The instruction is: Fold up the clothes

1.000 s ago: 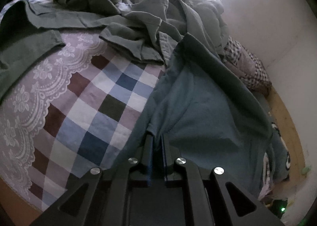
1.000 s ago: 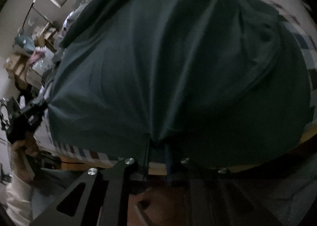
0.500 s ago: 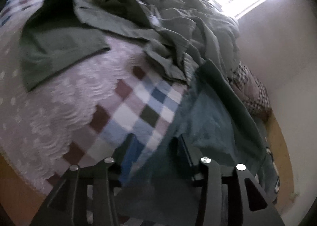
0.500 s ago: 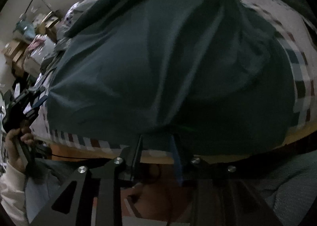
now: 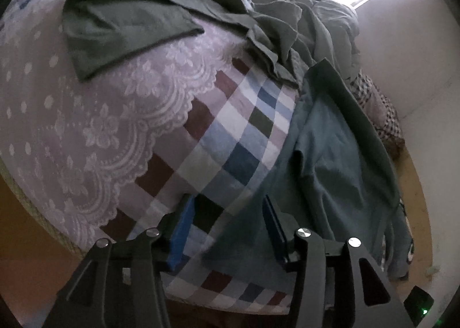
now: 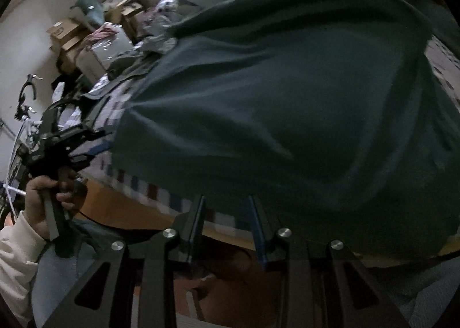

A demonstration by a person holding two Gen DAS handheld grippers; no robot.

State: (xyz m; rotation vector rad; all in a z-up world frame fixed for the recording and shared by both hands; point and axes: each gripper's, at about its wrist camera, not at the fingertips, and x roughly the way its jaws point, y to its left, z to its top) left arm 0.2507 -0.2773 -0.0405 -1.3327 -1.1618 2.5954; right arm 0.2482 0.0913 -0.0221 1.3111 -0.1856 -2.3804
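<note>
Where it overhangs, teal shirt [image 6: 287, 97] hides bed edge (blurred).

The bed [image 5: 230, 138] wears a checked cover with a lilac lace panel. On it lie a teal shirt [image 5: 330, 161], an olive garment [image 5: 120, 26] and rumpled grey-green clothes [image 5: 302, 26].

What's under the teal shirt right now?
The teal shirt lies on the checked bedspread, which shows along its left and near edges. Its far end tucks under the grey-green clothes pile. Anything else beneath the shirt is covered.
</note>
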